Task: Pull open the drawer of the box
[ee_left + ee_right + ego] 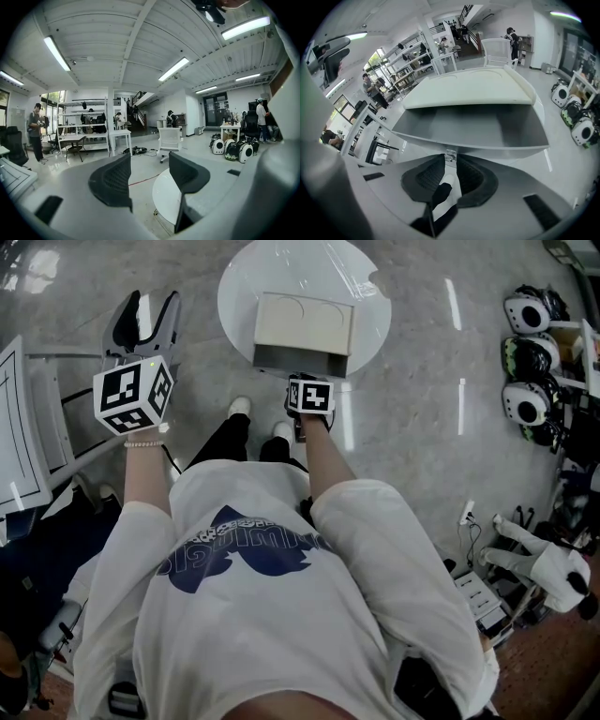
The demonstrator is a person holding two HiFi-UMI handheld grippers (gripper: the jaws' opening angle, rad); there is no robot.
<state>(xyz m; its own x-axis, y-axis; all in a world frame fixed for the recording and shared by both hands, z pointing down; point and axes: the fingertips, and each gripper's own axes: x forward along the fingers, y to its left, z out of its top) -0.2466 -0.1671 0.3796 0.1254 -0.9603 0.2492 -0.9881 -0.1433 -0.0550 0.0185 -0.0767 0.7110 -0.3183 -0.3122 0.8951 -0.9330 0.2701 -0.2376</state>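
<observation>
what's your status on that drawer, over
Status: left gripper open and empty; right gripper shut on the knob. The drawer stands pulled out of the box. Nothing in the way.

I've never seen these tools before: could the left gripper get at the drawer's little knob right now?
Probably not. The right gripper already clamps the knob on the open drawer, leaving little room, while the left gripper sits off to the side, open and empty.

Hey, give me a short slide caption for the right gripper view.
Right gripper closed on the small clear knob of the box's grey drawer, which stands pulled out.
</observation>
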